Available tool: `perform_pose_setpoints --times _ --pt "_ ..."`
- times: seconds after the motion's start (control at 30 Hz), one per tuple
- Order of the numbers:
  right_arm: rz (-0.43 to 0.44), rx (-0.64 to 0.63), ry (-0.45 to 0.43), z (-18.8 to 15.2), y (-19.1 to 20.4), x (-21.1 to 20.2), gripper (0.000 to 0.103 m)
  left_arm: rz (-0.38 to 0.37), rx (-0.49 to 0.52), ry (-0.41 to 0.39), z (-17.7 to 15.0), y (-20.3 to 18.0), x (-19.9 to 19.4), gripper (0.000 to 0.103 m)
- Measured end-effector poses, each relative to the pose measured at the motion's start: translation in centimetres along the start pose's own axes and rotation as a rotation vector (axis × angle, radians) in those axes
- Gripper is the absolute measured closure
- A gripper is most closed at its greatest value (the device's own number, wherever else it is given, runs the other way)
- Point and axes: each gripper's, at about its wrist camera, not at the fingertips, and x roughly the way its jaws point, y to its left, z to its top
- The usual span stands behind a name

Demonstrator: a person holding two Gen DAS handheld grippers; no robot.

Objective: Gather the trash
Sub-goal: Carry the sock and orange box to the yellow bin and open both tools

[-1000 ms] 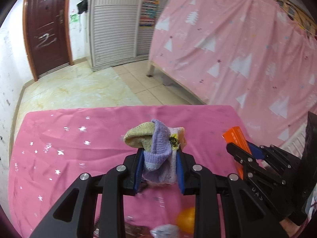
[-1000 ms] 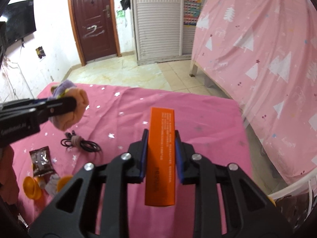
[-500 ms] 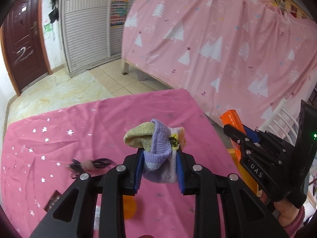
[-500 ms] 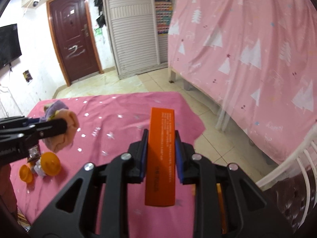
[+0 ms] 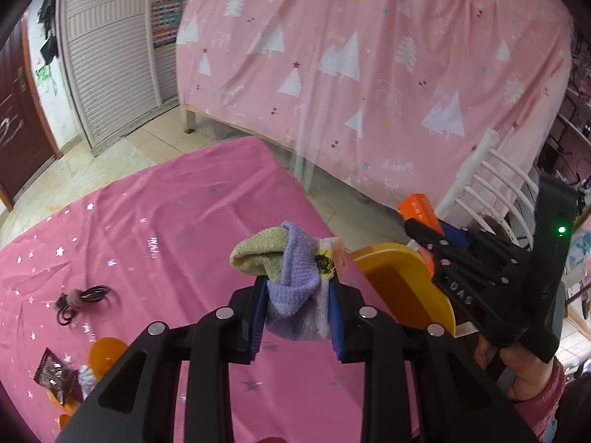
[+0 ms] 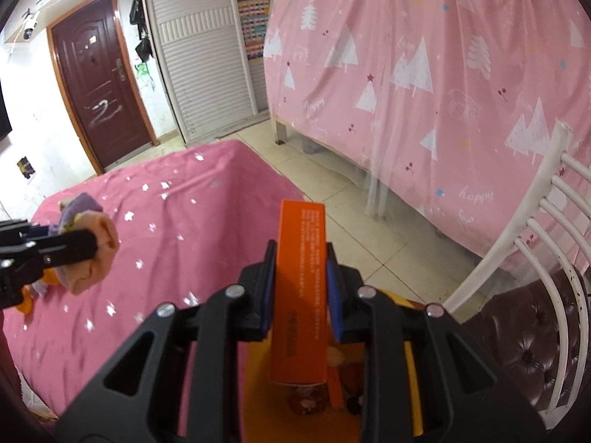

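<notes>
Left wrist view: left gripper [image 5: 297,312] fingers pinch a balled-up sock bundle [image 5: 291,277], purple and yellow-green knit bulging out above the blue pads, held up off the pink star-print counter [image 5: 166,229] near its right edge. To its right the right gripper [image 5: 430,247], held by a hand [image 5: 517,369] in a pink sleeve, clamps an orange box [image 5: 419,208], with the rim of a yellow bin [image 5: 402,284] just below and between the two grippers. Right wrist view: right gripper [image 6: 300,288] fingers pressed on the long sides of the orange box [image 6: 300,277], box running lengthwise along the fingers, its lower end hanging over the open yellow bin [image 6: 258,398], where some trash already lies. Both items look held over or beside the bin mouth so they can drop straight in; box seems better lined up than the sock bundle, which sits over the counter edge beside the rim. Left on the counter: a dark cable coil [image 5: 79,297], a brown snack wrapper [image 5: 55,373], orange caps [image 5: 105,352]. White chair [image 6: 535,243] stands right of the bin.
</notes>
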Motion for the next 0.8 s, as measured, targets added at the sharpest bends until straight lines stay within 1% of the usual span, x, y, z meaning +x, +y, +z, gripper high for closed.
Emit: perform_pose_setpoints --times 0.27,0.47,0.73,0.8 --pt "0.013 0.023 0.028 -1.7 -1.6 0.3 0.08 -0.054 0.041 0.047 -0.4 -3.8 1.6 0.081" --pt "0.023 0.034 0.071 -3.1 -2.8 0.6 0.08 -0.089 0.038 0.096 -0.4 -5.6 3.5 0.081" --pt "0.032 0.088 0.173 -6.7 -4.9 1.8 0.08 -0.12 0.057 0.124 -0.2 -7.6 5.3 0.081" --pt "0.029 0.102 0.182 -6.8 -5.4 1.9 0.073 -0.122 0.06 0.129 -0.1 -8.0 5.6 0.081"
